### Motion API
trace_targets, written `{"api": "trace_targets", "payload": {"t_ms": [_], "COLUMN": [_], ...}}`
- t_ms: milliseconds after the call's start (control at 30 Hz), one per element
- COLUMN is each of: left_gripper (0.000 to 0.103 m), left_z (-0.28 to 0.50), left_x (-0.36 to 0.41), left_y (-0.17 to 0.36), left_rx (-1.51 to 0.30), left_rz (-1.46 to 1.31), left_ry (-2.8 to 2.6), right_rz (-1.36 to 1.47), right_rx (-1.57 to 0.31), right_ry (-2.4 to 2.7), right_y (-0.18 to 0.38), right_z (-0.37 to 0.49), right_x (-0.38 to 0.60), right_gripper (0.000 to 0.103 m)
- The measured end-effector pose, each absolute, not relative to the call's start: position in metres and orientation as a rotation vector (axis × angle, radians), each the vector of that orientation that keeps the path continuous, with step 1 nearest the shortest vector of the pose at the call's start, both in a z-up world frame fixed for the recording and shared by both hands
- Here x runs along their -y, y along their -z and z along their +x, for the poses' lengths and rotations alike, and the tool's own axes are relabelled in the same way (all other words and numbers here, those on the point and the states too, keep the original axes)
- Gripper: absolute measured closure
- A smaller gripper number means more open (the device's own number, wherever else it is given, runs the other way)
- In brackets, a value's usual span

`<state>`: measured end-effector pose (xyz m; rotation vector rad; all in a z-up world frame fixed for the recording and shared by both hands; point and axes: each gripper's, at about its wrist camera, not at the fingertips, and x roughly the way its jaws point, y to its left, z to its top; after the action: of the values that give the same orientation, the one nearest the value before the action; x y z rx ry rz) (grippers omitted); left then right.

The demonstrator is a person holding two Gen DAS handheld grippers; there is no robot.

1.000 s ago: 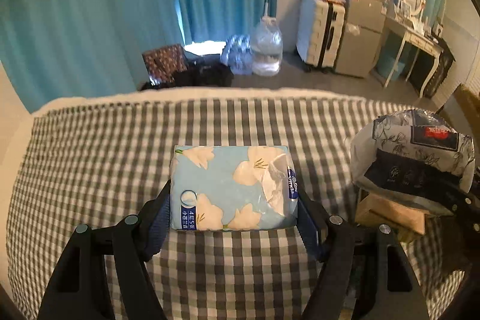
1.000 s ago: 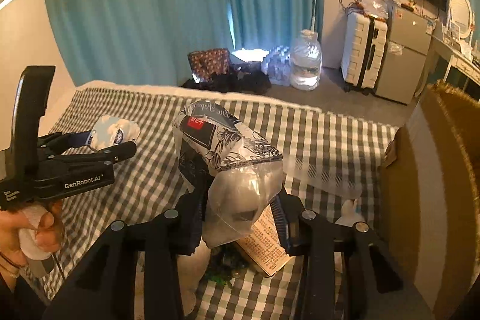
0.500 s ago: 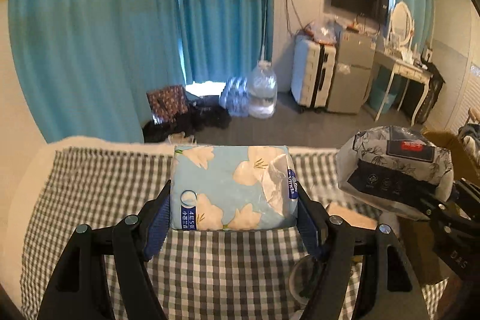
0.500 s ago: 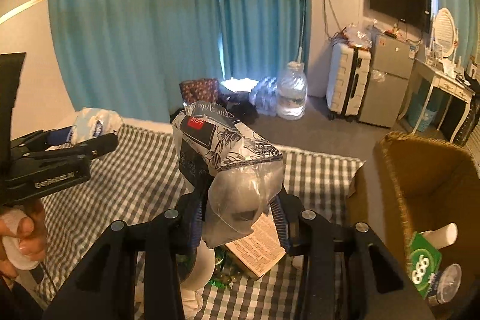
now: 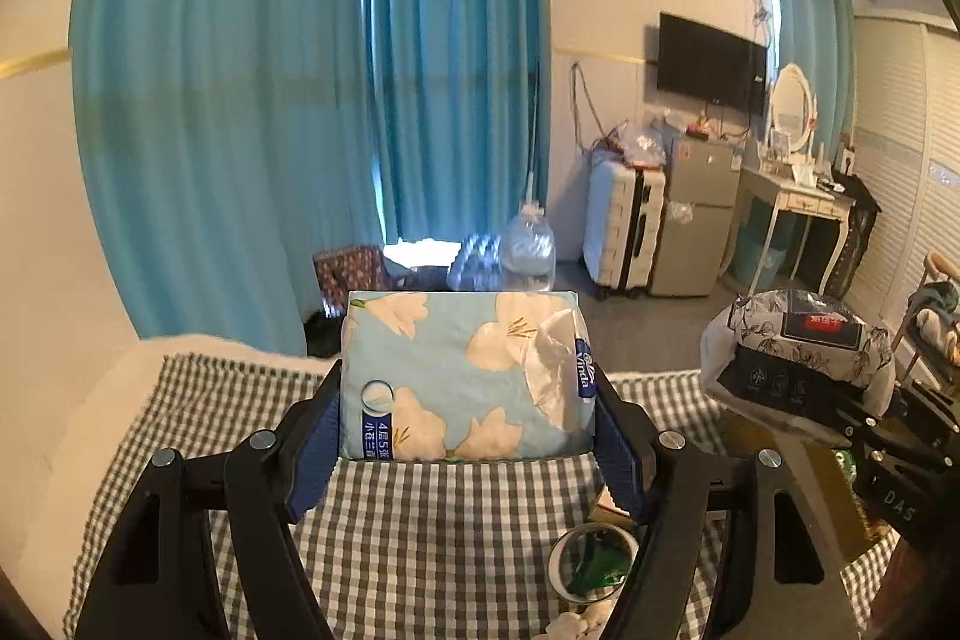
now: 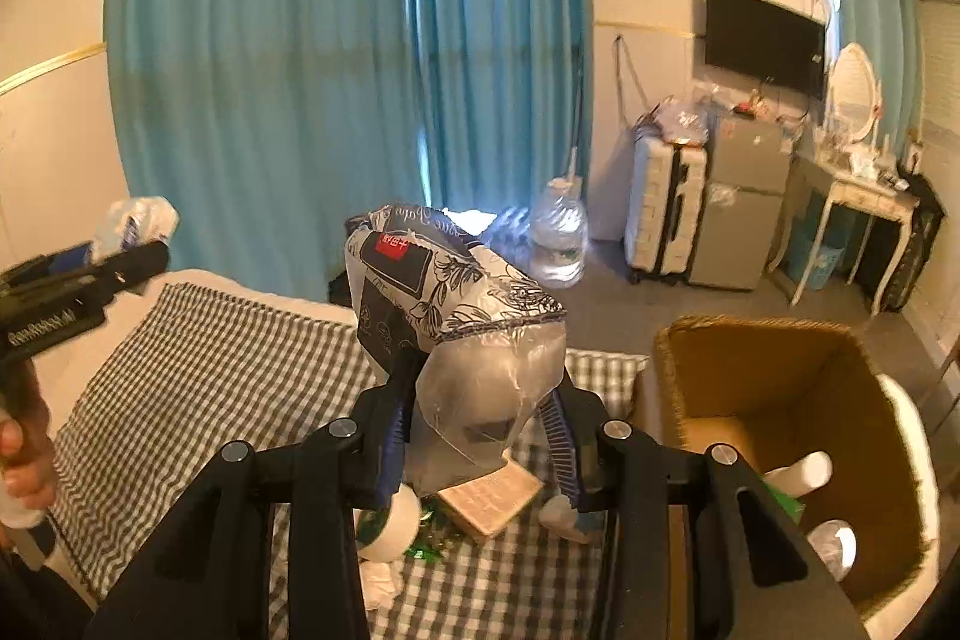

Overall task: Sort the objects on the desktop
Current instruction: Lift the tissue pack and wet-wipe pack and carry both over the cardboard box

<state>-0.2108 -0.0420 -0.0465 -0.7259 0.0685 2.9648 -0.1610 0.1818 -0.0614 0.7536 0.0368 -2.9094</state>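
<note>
Right wrist view: both tongs clamp tissue packs [image 6: 444,304], basket [image 6: 774,370] partly filled, clutter [image 6: 486,496] remains on bed.

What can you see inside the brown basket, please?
The basket holds a white tube, a clear round lid and a bit of green packaging. The right gripper's frame covers its near corner, so anything there is hidden.
</note>
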Motion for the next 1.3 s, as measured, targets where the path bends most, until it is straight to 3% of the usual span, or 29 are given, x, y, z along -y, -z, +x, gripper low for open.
{"api": "trace_targets", "payload": {"t_ms": [467,1300], "left_gripper": [0.029,0.028], "left_z": [-0.167,-0.147], "left_x": [0.02,-0.139], "left_y": [0.012,-0.016], "left_rx": [-0.01,-0.067], "left_rz": [-0.633,-0.566], "left_ry": [-2.962,-2.777], "right_rz": [0.684,0.659], "right_rx": [0.013,0.127], "right_ry": [2.969,3.086], "right_y": [0.023,-0.008], "right_z": [-0.108,-0.069], "right_x": [-0.231,-0.341], "right_gripper": [0.064,0.064]}}
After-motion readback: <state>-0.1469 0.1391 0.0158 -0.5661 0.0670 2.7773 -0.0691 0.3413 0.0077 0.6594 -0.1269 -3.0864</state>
